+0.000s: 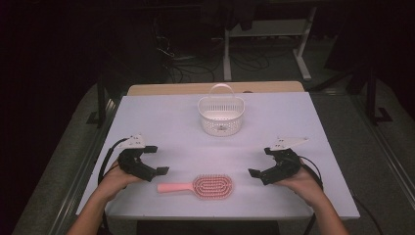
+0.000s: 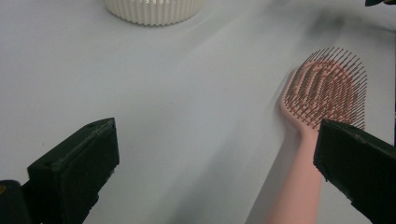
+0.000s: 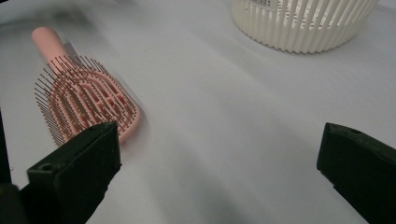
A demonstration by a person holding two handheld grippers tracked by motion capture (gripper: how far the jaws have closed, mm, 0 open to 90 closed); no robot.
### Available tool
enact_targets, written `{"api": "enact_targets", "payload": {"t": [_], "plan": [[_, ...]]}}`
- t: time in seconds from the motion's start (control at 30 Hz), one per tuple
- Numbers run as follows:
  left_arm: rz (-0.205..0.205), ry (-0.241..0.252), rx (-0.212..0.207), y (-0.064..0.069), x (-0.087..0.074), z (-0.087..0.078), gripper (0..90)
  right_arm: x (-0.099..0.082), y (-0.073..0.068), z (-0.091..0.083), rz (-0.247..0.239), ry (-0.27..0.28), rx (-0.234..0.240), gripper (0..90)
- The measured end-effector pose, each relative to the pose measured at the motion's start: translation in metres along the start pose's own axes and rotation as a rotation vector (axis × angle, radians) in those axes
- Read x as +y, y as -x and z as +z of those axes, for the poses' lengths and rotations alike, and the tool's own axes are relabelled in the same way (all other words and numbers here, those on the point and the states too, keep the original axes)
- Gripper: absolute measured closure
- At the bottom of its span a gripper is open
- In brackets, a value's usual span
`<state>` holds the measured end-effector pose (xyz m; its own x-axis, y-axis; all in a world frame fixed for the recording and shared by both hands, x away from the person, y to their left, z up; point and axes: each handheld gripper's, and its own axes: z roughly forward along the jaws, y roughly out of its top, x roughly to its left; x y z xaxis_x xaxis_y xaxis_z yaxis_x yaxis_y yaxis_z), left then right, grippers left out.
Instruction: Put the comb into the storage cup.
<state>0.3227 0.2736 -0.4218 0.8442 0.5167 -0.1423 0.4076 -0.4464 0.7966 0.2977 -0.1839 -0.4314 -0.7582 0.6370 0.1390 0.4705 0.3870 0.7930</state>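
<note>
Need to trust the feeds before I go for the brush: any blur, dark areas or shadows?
High view: table evenly lit, surroundings nearly black. Left gripper view: hairbrush bristles fairly sharp, handle and near tabletop soft. Right gripper view: basket cropped by the top edge, soft grey shading on the tabletop.

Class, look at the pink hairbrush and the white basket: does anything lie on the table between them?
Nothing visible does. Bare table separates the pink hairbrush from the white basket behind it.
</note>
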Motion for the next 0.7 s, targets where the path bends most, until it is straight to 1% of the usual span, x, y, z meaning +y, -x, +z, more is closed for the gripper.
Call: {"api": "enact_targets", "payload": {"t": [0.1,0.2,0.3,0.37,0.47,0.63,0.7], "plan": [[0.001,0.009,-0.009,-0.0002,0.001,-0.0005,4.1,-0.0005,0.0002,0.0,0.004,-0.002,0.0,0.0],[0.0,0.015,-0.007,-0.0007,0.0024,-0.0008,3.9,-0.0006,-0.0001,-0.0002,0.003,-0.001,0.001,0.0],[-0.013,0.022,-0.002,-0.0018,0.0038,-0.0016,2.8,-0.0004,0.0002,-0.0002,0.004,0.003,0.0,0.0],[-0.014,0.023,0.001,-0.002,0.0043,-0.0019,2.2,-0.0004,0.0003,-0.0001,0.003,0.003,-0.001,0.0],[-0.024,0.024,-0.007,-0.0022,0.0052,-0.001,1.2,-0.0004,0.0001,0.0004,-0.002,0.001,-0.003,0.0],[-0.022,0.02,-0.017,-0.0019,0.0076,0.0013,0.6,-0.0005,-0.0002,0.0002,-0.002,0.002,-0.006,0.0],[-0.018,0.023,-0.011,-0.0008,0.0086,0.0024,0.6,-0.001,0.0,-0.0002,-0.004,0.007,-0.008,0.0]]}}
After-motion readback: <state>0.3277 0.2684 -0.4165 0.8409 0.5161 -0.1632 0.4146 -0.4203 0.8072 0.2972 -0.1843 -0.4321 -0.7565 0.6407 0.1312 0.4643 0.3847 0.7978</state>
